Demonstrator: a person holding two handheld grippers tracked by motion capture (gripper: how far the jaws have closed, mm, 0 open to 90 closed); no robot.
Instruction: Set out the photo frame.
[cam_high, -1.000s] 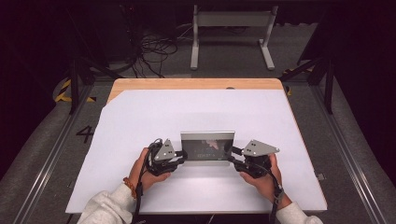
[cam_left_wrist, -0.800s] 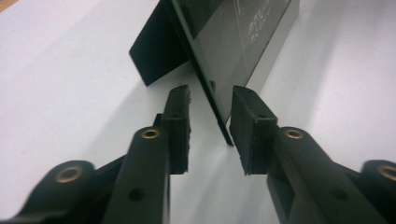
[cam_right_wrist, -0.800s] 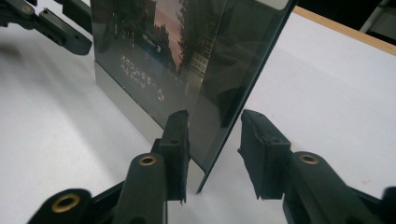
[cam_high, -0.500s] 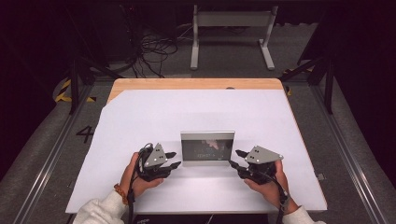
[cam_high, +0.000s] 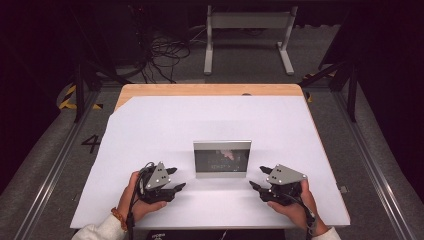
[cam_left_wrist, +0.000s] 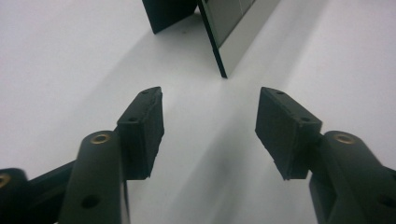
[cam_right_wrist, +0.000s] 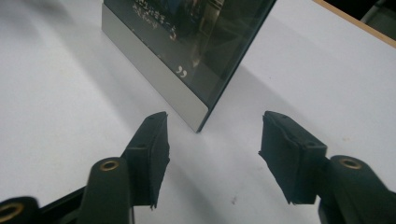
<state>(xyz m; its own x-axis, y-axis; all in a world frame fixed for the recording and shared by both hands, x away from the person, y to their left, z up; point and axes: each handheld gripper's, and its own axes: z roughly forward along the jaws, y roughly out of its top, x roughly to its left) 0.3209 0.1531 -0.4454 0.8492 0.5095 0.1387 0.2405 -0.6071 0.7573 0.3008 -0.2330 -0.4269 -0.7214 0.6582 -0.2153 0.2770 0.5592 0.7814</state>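
Now, change: both grippers pulled back from the standing silver-edged dark glass picture frame (cam_high: 222, 158).
Left gripper (cam_high: 175, 179): released, empty.
Right gripper (cam_high: 256, 178): released, empty.
Meaning: frame stands alone on white surface (cam_high: 210, 117); placement looks finished.

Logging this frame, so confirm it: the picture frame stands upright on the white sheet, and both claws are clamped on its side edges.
Wrong on the clamping. In the high view the left claw and right claw are open and apart from the picture frame, which stands upright on the white sheet.
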